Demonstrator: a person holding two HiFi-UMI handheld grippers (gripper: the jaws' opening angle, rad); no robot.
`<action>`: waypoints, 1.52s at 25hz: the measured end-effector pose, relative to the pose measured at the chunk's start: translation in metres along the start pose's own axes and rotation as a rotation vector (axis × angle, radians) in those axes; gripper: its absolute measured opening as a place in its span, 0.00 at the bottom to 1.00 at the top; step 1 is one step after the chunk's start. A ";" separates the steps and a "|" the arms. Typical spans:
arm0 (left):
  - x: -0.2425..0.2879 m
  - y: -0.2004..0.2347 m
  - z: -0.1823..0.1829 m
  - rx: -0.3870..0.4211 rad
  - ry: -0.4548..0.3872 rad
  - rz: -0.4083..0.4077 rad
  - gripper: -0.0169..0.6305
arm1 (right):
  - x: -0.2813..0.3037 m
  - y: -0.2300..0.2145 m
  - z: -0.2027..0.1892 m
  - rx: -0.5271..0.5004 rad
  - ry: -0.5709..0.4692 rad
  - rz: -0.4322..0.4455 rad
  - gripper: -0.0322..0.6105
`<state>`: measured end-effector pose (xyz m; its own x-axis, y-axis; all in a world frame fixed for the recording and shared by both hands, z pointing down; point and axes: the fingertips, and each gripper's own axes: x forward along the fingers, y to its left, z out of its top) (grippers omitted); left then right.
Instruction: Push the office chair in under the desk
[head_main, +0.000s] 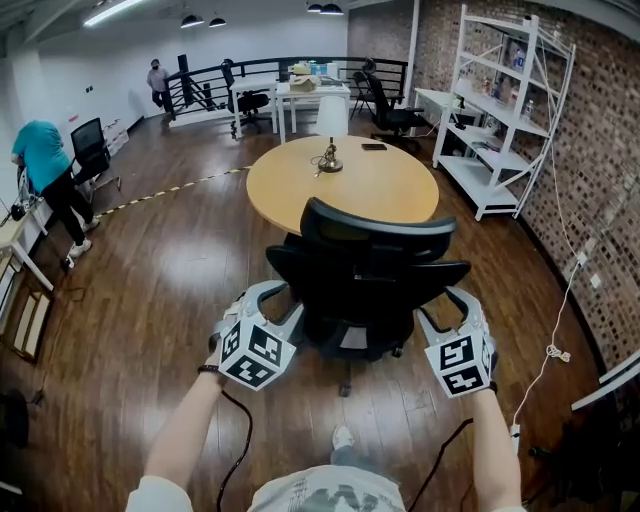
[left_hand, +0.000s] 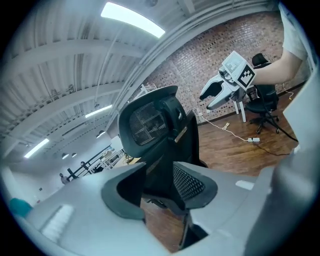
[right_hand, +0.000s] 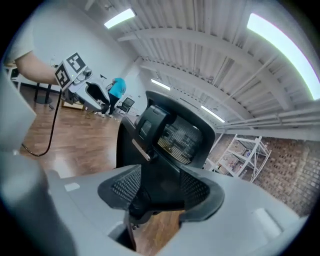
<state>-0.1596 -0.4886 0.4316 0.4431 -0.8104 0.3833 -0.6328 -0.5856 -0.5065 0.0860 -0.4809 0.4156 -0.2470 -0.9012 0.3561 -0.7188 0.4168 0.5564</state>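
Both bare forearms reach forward from 6 o'clock. The left gripper (head_main: 268, 298) at 7 o'clock and the right gripper (head_main: 448, 305) at 5 o'clock each clamp one side of the chair (head_main: 370, 270), jaws pointing ahead.

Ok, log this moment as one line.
left gripper: shut on office chair, left side | right gripper: shut on its right side | chair: backrest at near edge of round table
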 end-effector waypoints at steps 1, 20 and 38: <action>-0.007 -0.004 0.001 -0.004 -0.004 0.001 0.31 | -0.005 0.005 0.003 0.011 -0.007 0.002 0.41; -0.130 -0.069 0.068 -0.414 -0.324 0.051 0.05 | -0.112 0.108 0.078 0.350 -0.291 0.138 0.05; -0.185 -0.206 0.135 -0.584 -0.420 0.153 0.05 | -0.242 0.126 0.049 0.454 -0.482 0.275 0.05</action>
<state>-0.0250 -0.2204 0.3607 0.4542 -0.8897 -0.0467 -0.8905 -0.4550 0.0086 0.0235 -0.2156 0.3628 -0.6425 -0.7662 0.0093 -0.7627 0.6406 0.0890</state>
